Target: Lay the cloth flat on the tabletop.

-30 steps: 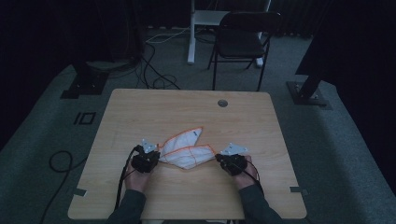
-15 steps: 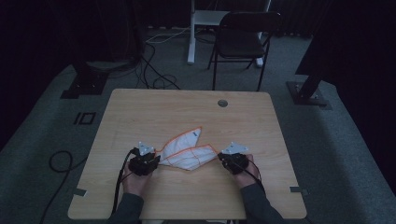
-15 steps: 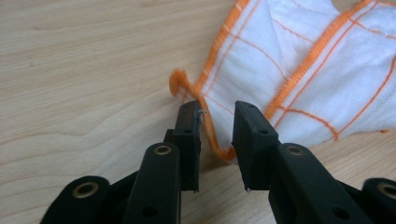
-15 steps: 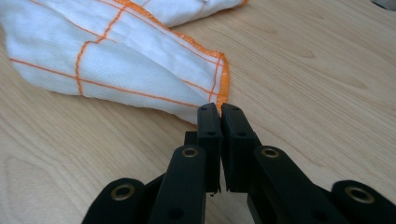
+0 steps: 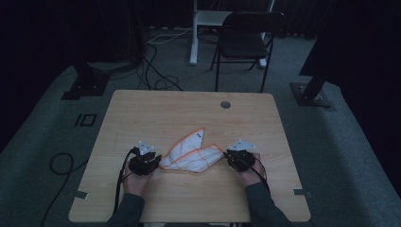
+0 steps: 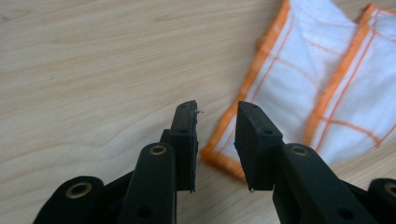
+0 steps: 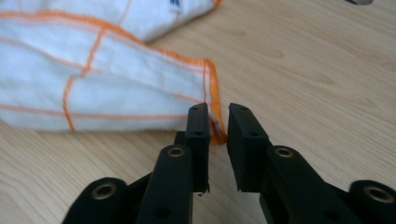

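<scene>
The folded cloth (image 5: 191, 155) lies lengthwise between the left tongs (image 5: 153, 163) and right tongs (image 5: 230, 156) near the bench's (image 5: 189, 106) front edge — both have just been opening, each end corner loose between parted jaws.

bare table (image 5: 156, 113) lies open all round the folded cloth (image 5: 191, 153), the one obstacle between both tongs.

A folded cloth (image 5: 194, 155) lies on the counter (image 5: 189, 109), toward its near half and about midway across. The left gripper (image 5: 150, 163) sits just beside the cloth's left corner, the right gripper (image 5: 232, 156) just beside its right corner, the cloth between them. A small round hole (image 5: 225, 104) sits near the counter's far edge. Behind the counter, on the floor, stands a chair (image 5: 246, 40).
</scene>
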